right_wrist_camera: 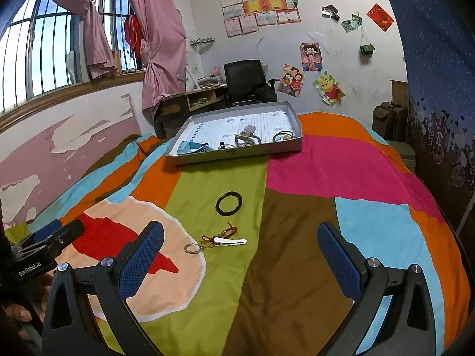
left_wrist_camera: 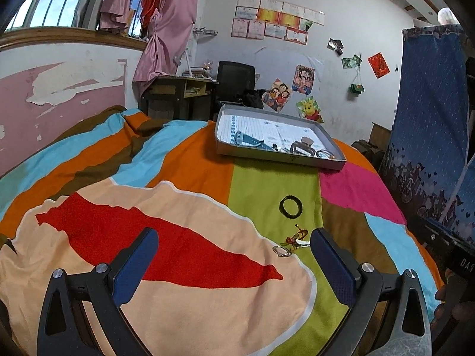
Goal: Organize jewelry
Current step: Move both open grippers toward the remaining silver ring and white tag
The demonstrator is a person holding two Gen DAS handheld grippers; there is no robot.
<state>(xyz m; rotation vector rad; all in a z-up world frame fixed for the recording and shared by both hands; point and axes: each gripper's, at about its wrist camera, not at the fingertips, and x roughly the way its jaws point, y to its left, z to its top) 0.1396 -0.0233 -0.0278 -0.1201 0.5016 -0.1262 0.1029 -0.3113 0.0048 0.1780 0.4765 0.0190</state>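
Keychain (right_wrist_camera: pixel 221 241) with red cord, beads, white charm, metal ring.

Daylight enters through the barred window (right_wrist_camera: pixel 44 50) at the upper left, and both views are bright and evenly lit, with colours on the bed (right_wrist_camera: pixel 297 184) vivid and only soft, faint shadows. The panes are nearly blown out to white-blue glare. Fisheye distortion bends the sill (left_wrist_camera: pixel 68 37) and walls into curves, the corners fall into black vignette, and focus is slightly soft at the edges.
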